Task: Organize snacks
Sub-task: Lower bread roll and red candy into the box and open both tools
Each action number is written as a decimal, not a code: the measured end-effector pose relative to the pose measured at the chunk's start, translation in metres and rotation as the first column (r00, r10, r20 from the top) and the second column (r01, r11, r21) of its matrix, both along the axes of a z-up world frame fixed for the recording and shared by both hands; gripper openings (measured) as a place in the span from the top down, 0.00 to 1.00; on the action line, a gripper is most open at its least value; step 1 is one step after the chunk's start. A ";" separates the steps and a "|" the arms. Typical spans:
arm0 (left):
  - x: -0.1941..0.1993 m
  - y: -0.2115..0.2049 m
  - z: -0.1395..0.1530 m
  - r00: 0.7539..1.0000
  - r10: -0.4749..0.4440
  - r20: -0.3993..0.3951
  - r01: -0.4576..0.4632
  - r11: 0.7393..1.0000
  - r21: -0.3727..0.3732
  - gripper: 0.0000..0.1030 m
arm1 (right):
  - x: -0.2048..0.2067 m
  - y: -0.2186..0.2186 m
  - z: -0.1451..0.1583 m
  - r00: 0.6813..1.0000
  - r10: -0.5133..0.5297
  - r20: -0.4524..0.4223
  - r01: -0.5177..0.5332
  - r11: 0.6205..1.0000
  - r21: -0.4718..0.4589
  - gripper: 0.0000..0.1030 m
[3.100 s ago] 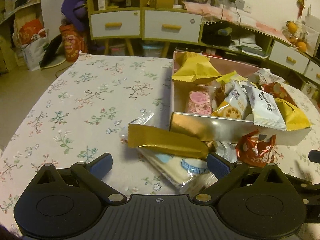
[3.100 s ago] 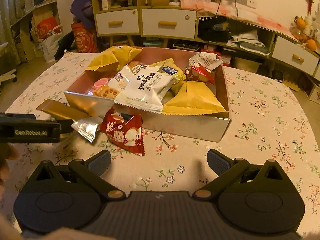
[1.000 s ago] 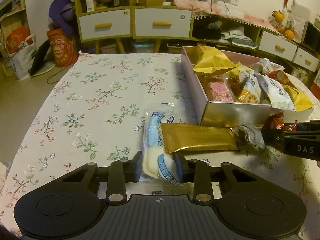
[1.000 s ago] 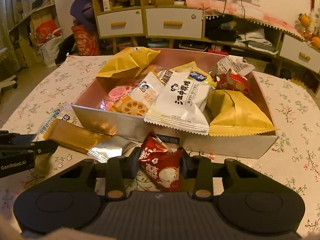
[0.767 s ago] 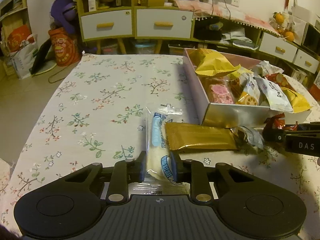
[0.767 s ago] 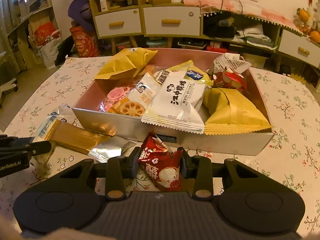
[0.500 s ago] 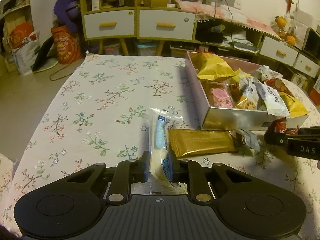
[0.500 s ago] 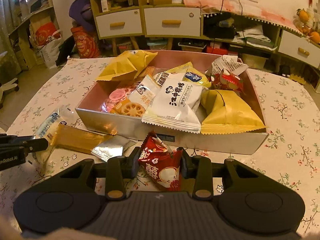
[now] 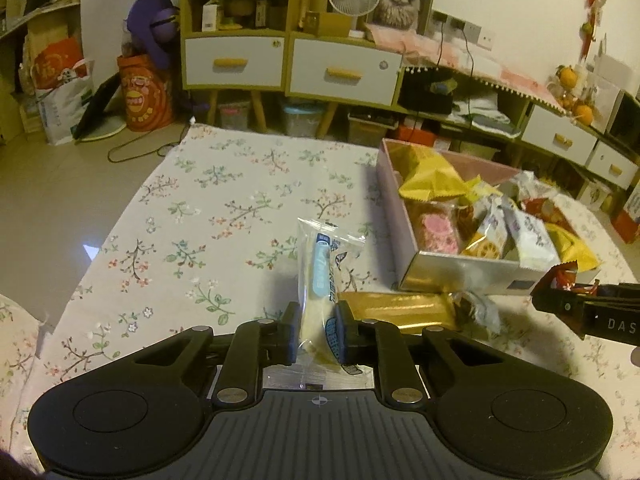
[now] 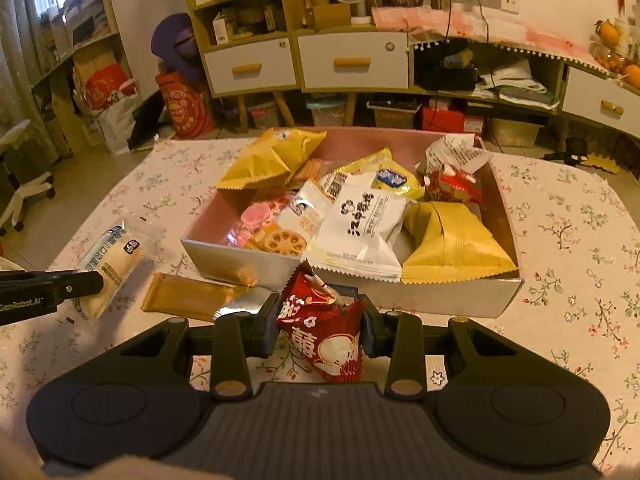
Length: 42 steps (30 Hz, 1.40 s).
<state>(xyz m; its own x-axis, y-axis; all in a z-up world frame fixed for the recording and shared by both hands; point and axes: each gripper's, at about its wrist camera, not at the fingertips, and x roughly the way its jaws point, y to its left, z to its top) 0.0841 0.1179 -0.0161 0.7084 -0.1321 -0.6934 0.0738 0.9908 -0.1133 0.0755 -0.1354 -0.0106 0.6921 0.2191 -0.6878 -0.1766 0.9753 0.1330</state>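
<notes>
floral tablecloth (image 9: 208, 216) under snack box (image 10: 440, 300), drawers (image 10: 352, 62) behind.

Right gripper (image 9: 592, 316) side face, seen from the left wrist view: white letters "DAS"; the rest is cut off at the frame edge.
Left gripper (image 10: 52, 288) side face, seen from the right wrist view: white lettering "GenRobot.AI"; the first letter is partly cut off.
Red snack packet (image 10: 324, 336) between the right gripper's fingers: large white Chinese character "囍".
White snack pouch (image 10: 362, 226) in the box: black Chinese characters in a vertical line; not legible.
Clear bread packet (image 9: 320, 276): blue label with print; too small to read.
</notes>
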 end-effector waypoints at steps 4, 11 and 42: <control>-0.001 -0.003 0.010 1.000 -0.004 0.021 0.004 1.000 -0.027 0.85 | -0.001 -0.003 0.009 1.000 -0.003 0.022 0.002 0.999 0.033 0.66; -0.002 -0.017 0.032 0.997 -0.034 0.071 0.041 0.995 -0.093 0.85 | 0.004 -0.008 0.020 0.998 -0.027 0.050 0.024 0.998 0.063 0.66; 0.110 -0.135 0.022 0.968 -0.247 0.054 0.248 0.968 -0.023 0.85 | 0.100 -0.065 0.018 0.979 -0.200 -0.030 0.202 0.963 0.180 0.65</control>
<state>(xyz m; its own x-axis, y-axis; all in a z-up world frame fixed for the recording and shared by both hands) 0.1944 -0.0169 0.0063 0.6849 -0.3270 -0.6512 0.3225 0.9374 -0.1315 0.1759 -0.2007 0.0077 0.7267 0.1984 -0.6577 0.0231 0.9498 0.3121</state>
